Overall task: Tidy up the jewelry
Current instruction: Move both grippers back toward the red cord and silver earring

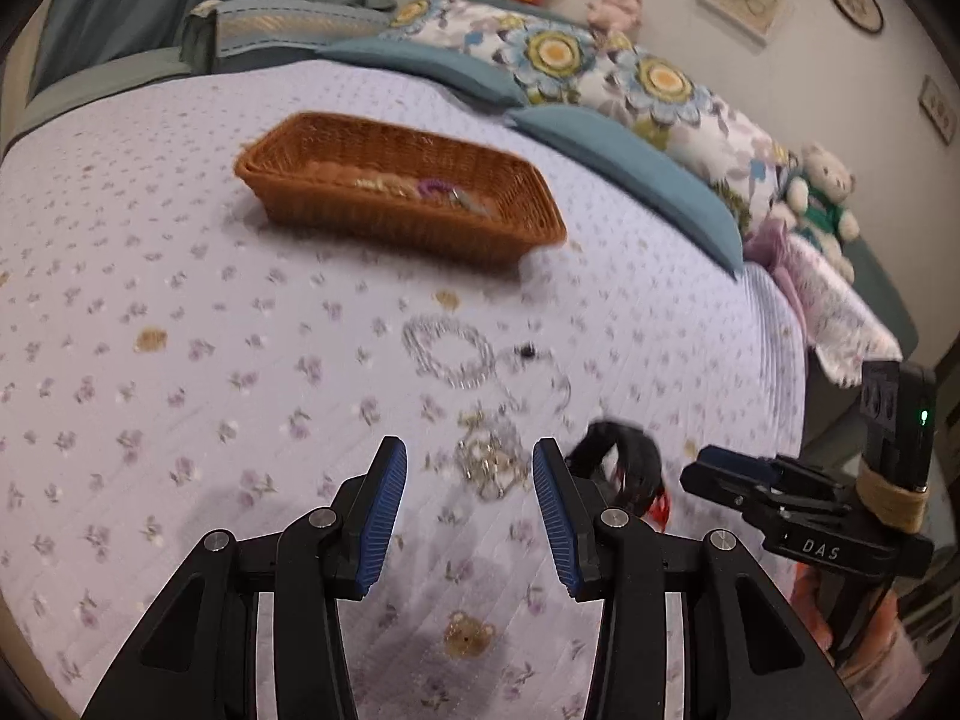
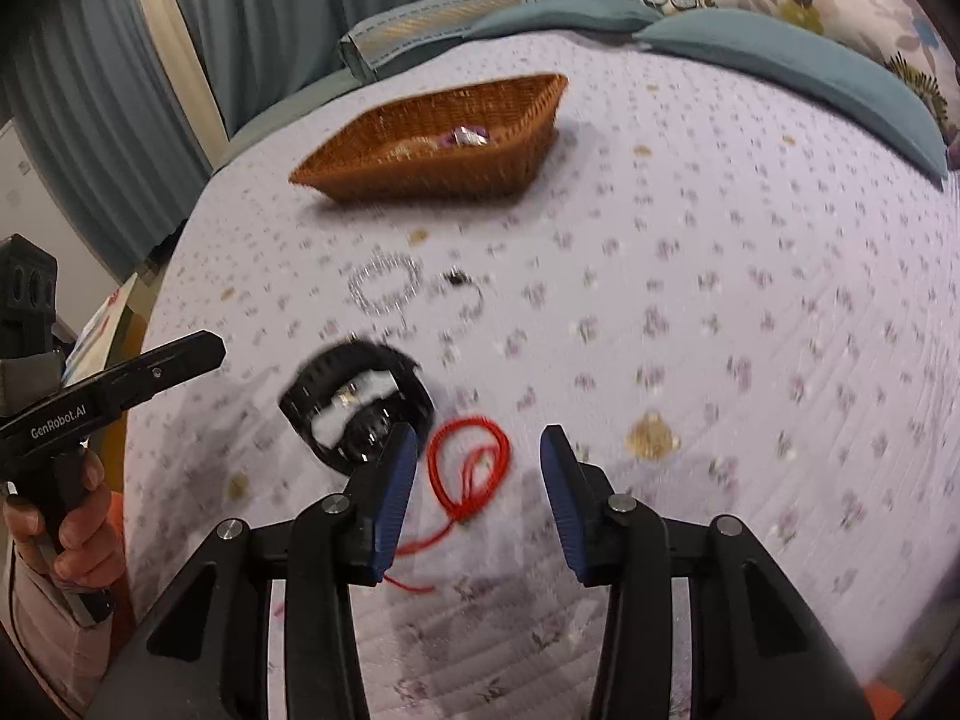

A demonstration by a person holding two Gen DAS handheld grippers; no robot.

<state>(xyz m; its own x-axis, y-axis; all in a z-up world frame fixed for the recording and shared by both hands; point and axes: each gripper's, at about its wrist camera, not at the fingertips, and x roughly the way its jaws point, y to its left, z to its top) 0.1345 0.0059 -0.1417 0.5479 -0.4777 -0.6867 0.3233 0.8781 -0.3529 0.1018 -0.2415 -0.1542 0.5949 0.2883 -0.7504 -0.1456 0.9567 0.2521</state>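
A brown wicker basket (image 1: 336, 138) (image 2: 372, 162) stands on the bed and holds a few pieces, one purple. Loose jewelry lies in front of it: a silver bead bracelet (image 1: 447, 351) (image 2: 387, 285), a thin chain with a dark stone (image 1: 528, 352) (image 2: 459, 279), a gold-silver cluster (image 1: 489, 459), a black watch (image 1: 624, 456) (image 2: 354, 402) and a red cord bracelet (image 2: 471, 465). My left gripper (image 1: 470, 465) is open above the cluster. My right gripper (image 2: 477, 456) is open above the red cord; it also shows in the left wrist view (image 1: 729, 468).
The bed has a lilac floral quilt (image 1: 180, 300). Teal and flowered pillows (image 1: 600, 84) and a teddy bear (image 1: 822, 192) line the far side. Curtains (image 2: 150, 60) hang beyond the bed's left edge. The left gripper's body (image 2: 108, 390) shows in the right wrist view.
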